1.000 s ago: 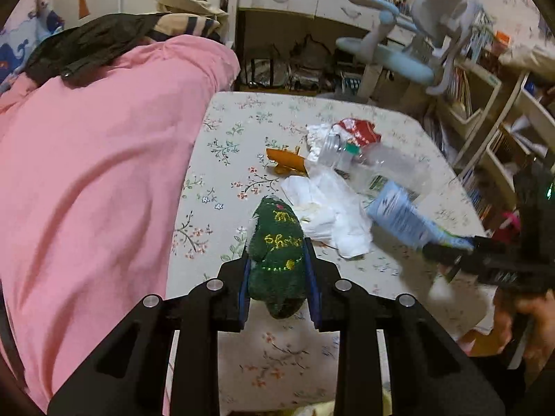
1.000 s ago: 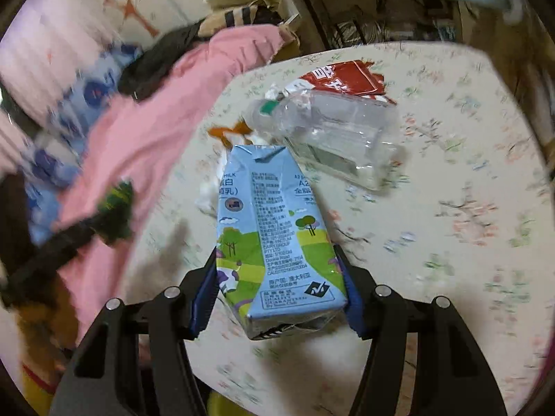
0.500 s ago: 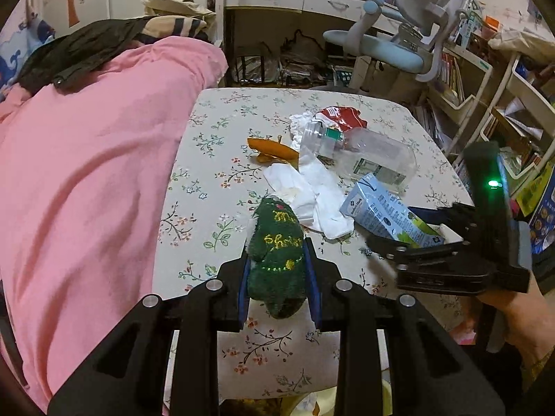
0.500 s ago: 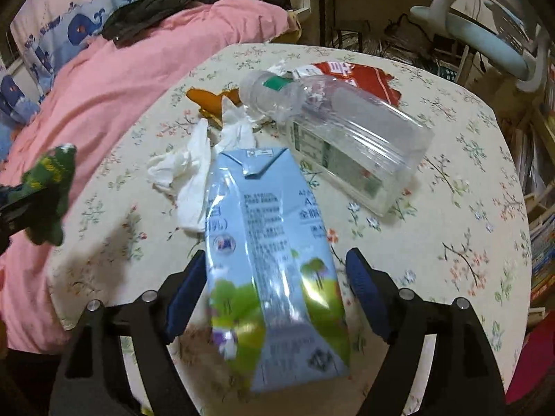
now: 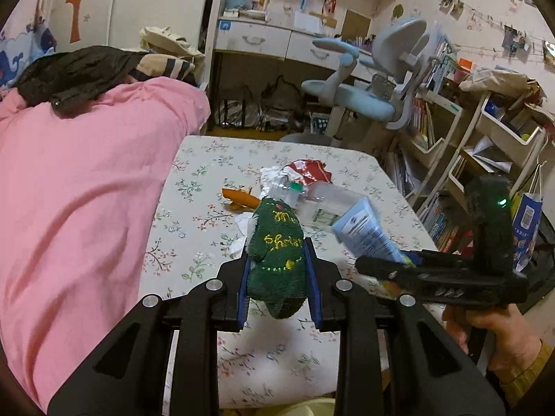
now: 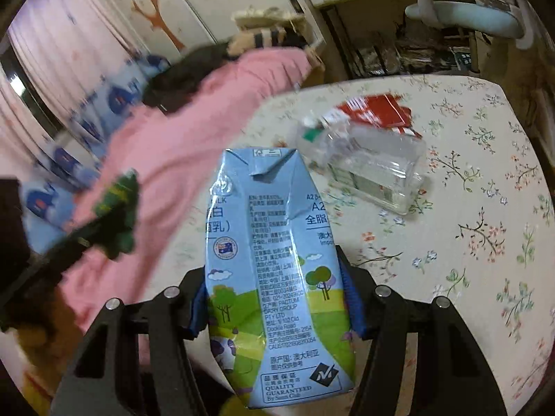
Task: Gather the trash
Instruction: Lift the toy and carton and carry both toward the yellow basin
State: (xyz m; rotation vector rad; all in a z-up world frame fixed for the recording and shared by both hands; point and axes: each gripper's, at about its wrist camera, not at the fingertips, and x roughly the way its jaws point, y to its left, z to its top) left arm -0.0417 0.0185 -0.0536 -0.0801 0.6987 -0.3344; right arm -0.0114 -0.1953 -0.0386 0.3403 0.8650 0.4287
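My left gripper is shut on a dark green embroidered sock, held above the near edge of the floral table. My right gripper is shut on a light blue milk carton; the carton also shows in the left wrist view. On the table lie a clear plastic bottle, a red wrapper, an orange peel and white tissue. The green sock shows at the left of the right wrist view.
A pink blanket covers the bed left of the table, with dark clothes on it. A blue-grey desk chair and desk stand behind. Bookshelves line the right side. Something pale yellow shows below the table edge.
Both grippers rose and pulled back toward the table's near edge, still holding the sock and the carton. The right gripper swung left, closer to the left one.
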